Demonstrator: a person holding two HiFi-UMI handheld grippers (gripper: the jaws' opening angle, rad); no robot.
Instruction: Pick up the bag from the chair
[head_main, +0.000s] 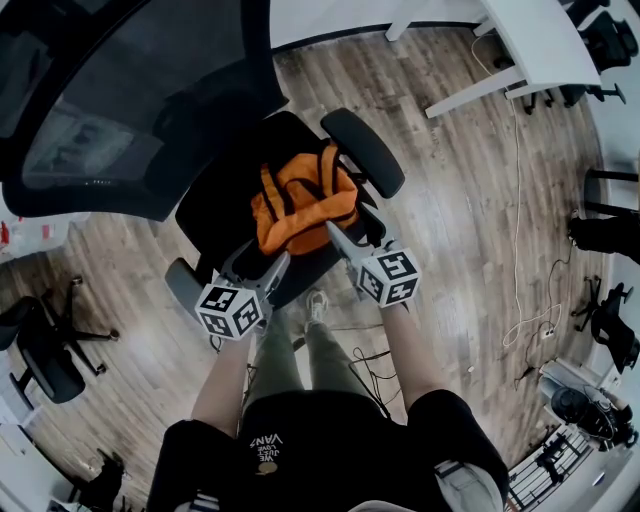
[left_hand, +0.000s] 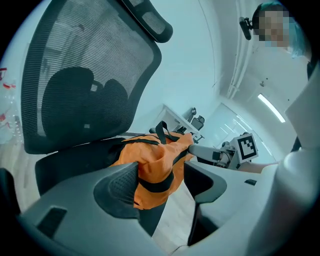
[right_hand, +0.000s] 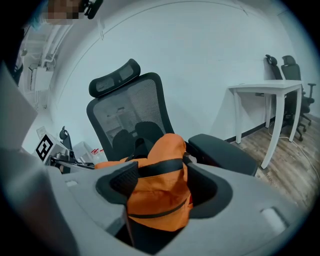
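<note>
An orange bag (head_main: 300, 210) with black straps lies on the black seat (head_main: 215, 205) of an office chair, toward its front edge. My left gripper (head_main: 262, 262) is at the bag's near left corner. In the left gripper view the bag (left_hand: 155, 165) rests against one pad while a gap shows at the other, so my left gripper (left_hand: 160, 182) stands open. My right gripper (head_main: 350, 235) is at the bag's near right side. In the right gripper view the bag (right_hand: 162, 185) bulges between the wide-spread jaws of my right gripper (right_hand: 161, 182), which is open.
The chair's mesh backrest (head_main: 120, 100) rises at the far left and its armrest (head_main: 365, 150) lies right of the bag. A white desk (head_main: 530, 45) stands at the far right. Another black chair (head_main: 50, 350) is at the left, and cables (head_main: 520, 320) trail over the wood floor.
</note>
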